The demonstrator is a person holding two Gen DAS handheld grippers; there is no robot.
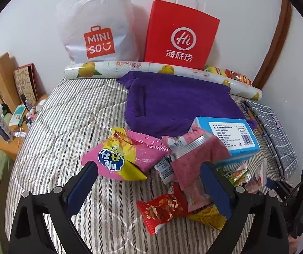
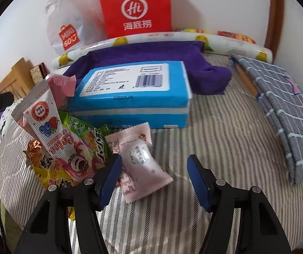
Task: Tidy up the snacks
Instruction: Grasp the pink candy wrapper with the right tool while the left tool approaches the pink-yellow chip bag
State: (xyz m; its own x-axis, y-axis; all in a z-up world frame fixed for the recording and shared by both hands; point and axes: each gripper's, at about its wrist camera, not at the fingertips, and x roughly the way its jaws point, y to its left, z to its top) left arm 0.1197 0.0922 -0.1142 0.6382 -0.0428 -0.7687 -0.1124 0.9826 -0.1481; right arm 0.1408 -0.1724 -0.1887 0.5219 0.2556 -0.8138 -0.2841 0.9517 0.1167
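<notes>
Snack packets lie in a heap on a striped bed. In the left wrist view a pink and yellow chip bag, a dusty pink wrapper, a red packet and a blue box show. My left gripper is open above the packets, holding nothing. In the right wrist view my right gripper is open around a pale pink candy packet, without gripping it. A strawberry wafer pack and a green packet lie to its left, the blue box behind.
A purple towel, a fruit-print roll, a red paper bag and a white Miniso bag stand at the wall. A grey checked cloth lies on the right. A wooden nightstand is left of the bed.
</notes>
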